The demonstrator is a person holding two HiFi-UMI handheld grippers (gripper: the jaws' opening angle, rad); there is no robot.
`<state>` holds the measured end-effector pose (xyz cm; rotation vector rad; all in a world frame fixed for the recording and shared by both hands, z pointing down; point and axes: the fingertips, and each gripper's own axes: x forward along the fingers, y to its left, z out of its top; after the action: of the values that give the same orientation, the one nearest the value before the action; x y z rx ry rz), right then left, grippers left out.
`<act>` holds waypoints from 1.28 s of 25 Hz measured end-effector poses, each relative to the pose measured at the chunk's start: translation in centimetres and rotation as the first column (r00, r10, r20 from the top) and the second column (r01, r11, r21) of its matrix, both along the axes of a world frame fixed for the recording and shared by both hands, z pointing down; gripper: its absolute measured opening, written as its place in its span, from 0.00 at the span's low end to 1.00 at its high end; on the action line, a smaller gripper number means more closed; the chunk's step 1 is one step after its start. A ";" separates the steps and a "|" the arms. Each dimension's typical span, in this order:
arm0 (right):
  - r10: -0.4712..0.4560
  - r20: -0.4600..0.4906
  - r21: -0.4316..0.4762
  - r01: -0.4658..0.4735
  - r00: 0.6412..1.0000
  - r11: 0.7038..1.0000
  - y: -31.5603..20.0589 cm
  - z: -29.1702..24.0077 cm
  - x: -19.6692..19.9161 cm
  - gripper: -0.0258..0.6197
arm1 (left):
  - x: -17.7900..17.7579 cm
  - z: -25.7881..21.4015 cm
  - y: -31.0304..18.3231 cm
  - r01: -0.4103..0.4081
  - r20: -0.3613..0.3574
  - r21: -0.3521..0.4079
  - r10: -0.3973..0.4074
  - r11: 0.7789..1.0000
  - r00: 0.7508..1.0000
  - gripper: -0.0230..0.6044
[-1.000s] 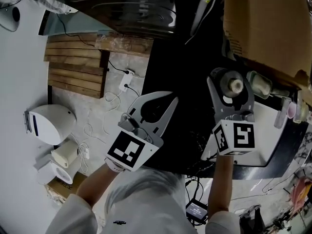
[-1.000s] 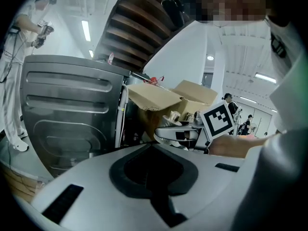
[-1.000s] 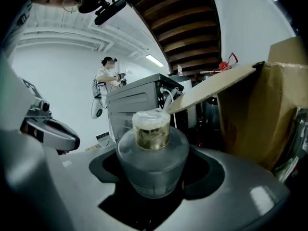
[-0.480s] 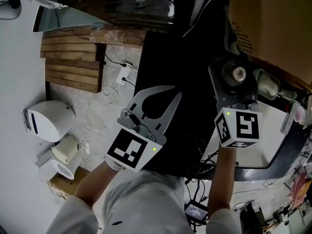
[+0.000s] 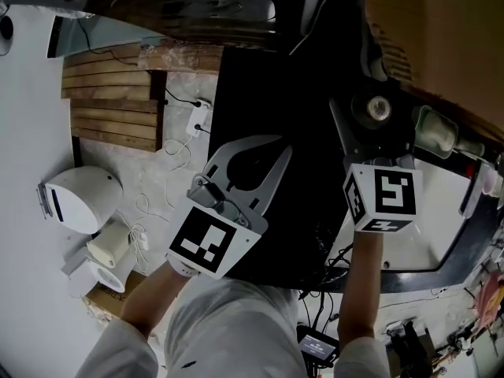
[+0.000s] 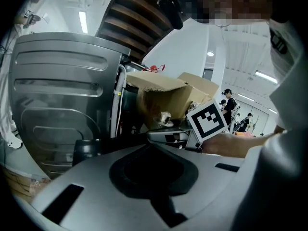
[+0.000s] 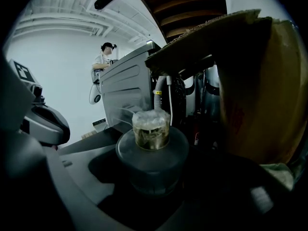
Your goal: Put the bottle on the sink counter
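My right gripper [image 5: 375, 126] has its jaws clamped wide around the bottle [image 7: 152, 159]. The dark body sits upright in the hollow between them, and its pale cap [image 7: 150, 127] rises clear above the jaws. The bottle is held off any worktop, with a cardboard box [image 7: 250, 81] close on its right and a grey metal cabinet [image 7: 126, 88] behind it. My left gripper [image 5: 250, 160] hangs alongside, well apart, with its jaws spread and nothing between them.
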<state>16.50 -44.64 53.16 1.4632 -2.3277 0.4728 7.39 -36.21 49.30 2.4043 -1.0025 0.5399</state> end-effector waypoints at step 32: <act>0.130 0.018 0.022 -0.131 0.991 0.991 5.1 -2.9 0.8 0.64 | -2.1 -2.5 5.5 -0.032 -0.020 0.022 0.033 0.999 0.999 0.05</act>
<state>17.29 -39.56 50.24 1.6356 -2.2662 0.4956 5.31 -30.67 46.84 2.4447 -0.9671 0.5177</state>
